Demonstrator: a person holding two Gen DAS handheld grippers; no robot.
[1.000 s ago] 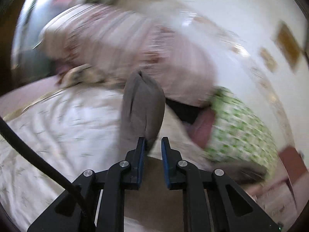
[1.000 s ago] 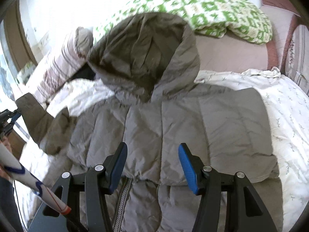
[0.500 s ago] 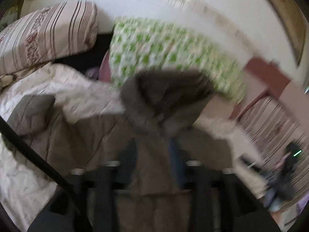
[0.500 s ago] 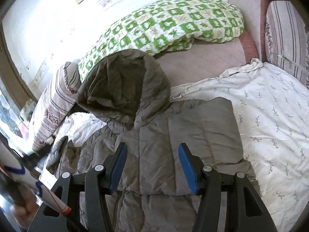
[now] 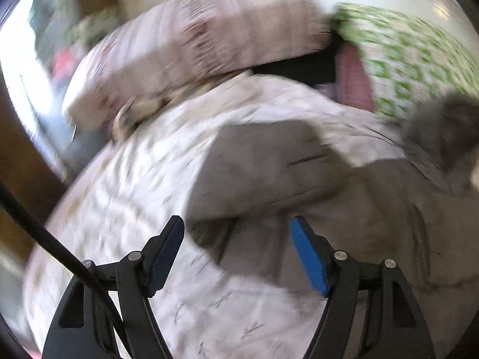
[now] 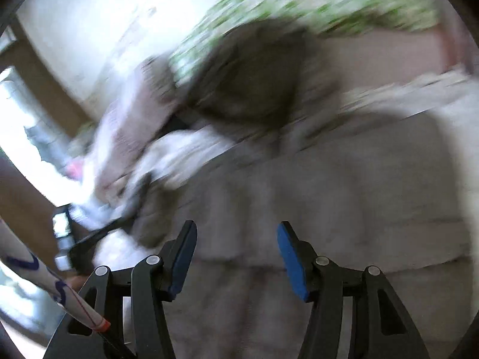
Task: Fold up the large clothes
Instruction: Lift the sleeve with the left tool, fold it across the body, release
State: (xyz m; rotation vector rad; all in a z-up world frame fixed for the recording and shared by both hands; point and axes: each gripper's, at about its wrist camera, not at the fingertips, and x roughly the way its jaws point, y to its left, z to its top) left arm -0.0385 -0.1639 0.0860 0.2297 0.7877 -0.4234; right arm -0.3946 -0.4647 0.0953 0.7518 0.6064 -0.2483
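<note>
The left gripper (image 5: 236,248) has its jaws opening, and nothing is pinched between them; the blue pads stand well apart with the grey sleeve (image 5: 266,167) of the padded jacket just ahead of and above the tips, lying loose across the bed. The right gripper (image 6: 236,254) is half spread and also holds nothing; the jacket's quilted body (image 6: 344,203) lies directly beyond its fingertips, with the dark hood (image 6: 254,80) farther out and slightly left. Both views are smeared by motion, so fine creases cannot be made out.

Judging from this, the step in hand is the sleeve fold: the sleeve looks freshly let go and sits bent near the jacket's side, not yet laid flat over the torso. The next move probably calls for a fresh pinch near the cuff or the shoulder seam, then a sweep inward across the chest, while the right gripper steadies the body so the slippery padded fabric does not slide.

Under the jacket, out to either side of the claws, spreads a white quilt (image 5: 125,197) with a small sprig print. Beyond it, at the far end, rest a pink striped pillow (image 5: 209,36) and a green-and-white patterned pillow (image 5: 419,59) against a pale wall (image 6: 98,21). A black cable (image 5: 45,233) crosses left of the left claw.
</note>
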